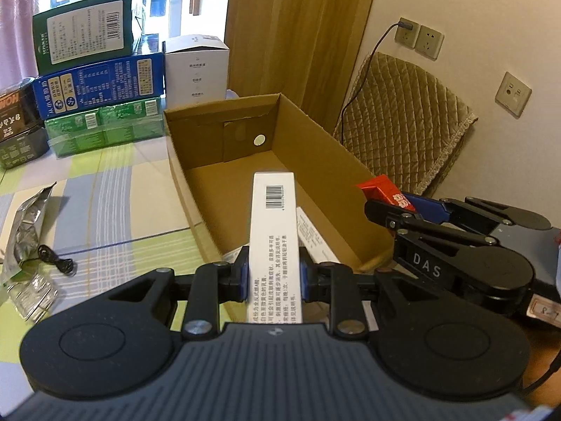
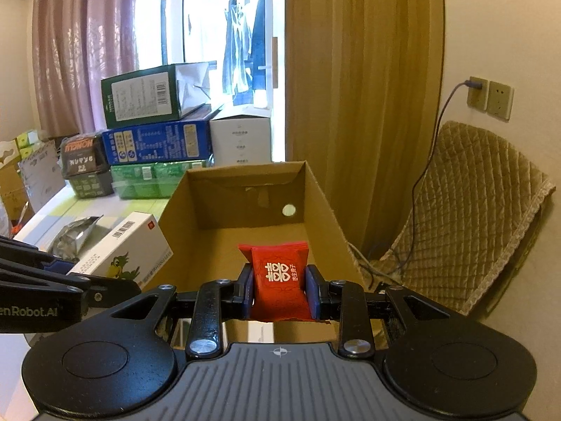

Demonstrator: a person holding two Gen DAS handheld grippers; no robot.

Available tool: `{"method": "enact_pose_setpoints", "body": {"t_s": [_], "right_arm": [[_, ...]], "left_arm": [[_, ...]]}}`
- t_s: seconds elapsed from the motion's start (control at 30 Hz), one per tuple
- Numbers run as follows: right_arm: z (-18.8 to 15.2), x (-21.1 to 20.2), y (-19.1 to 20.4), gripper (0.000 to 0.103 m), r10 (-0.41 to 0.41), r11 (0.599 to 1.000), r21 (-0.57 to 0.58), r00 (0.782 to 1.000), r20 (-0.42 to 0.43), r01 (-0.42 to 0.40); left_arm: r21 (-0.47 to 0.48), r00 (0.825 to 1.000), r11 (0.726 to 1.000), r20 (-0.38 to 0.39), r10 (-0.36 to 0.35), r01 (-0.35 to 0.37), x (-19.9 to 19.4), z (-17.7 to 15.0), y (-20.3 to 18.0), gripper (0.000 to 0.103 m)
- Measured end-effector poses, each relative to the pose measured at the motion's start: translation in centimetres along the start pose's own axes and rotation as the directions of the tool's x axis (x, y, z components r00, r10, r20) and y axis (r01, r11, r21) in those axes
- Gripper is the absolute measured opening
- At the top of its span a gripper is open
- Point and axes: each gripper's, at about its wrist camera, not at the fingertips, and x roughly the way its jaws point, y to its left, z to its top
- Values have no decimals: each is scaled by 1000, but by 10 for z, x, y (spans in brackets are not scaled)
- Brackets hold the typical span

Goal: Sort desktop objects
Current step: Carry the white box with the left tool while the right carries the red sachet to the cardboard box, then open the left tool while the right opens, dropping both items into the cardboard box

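- Left wrist view: the left gripper (image 1: 274, 278) pinches a long white box (image 1: 273, 238) by its two narrow sides, low in the middle of the frame. The box points forward over the near edge of the open cardboard box (image 1: 326, 172), so I judge it is held there to be dropped inside.
- A white paper or flat pack (image 1: 312, 235) seems to lie already inside the cardboard box, just right of the held one.
- At the right of the frame the right gripper (image 1: 385, 198) pinches a red packet (image 1: 385, 191) over the right wall of the cardboard box.
- At the lower left a silver foil bag (image 1: 26, 231) and a small black cable (image 1: 56, 259) lie on the checked surface (image 1: 115, 203), not sorted yet.
- Right wrist view: the right gripper (image 2: 279, 287) is pressed on the red packet (image 2: 278, 277) from both sides, in the lower middle of the frame, in front of the cardboard box (image 2: 245, 217), whose floor looks bare farther in.
- At the left, the left gripper (image 2: 101, 289) carries the white box (image 2: 129, 245), here showing a green parrot picture.
- Stacked cartons (image 2: 154, 140) stand behind, in the middle left.
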Motion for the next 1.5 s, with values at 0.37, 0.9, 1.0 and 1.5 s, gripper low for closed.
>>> {"method": "enact_pose_setpoints", "body": {"t_s": [0.37, 0.9, 1.0, 1.5], "right_arm": [[8, 18, -13, 27, 10, 1000, 15, 1000, -15, -10], [10, 33, -21, 27, 4, 999, 38, 1000, -30, -3], [8, 34, -23, 27, -2, 999, 43, 999, -33, 3], [8, 38, -20, 27, 10, 999, 46, 999, -38, -8]], "left_arm": [[4, 1000, 1000, -21, 1, -1, 25, 13, -6, 21], [-49, 999, 999, -26, -23, 21, 51, 30, 1, 22], [-53, 999, 998, -21, -32, 31, 54, 34, 1, 22], [-96, 1000, 995, 21, 2, 0, 31, 22, 26, 25]]}}
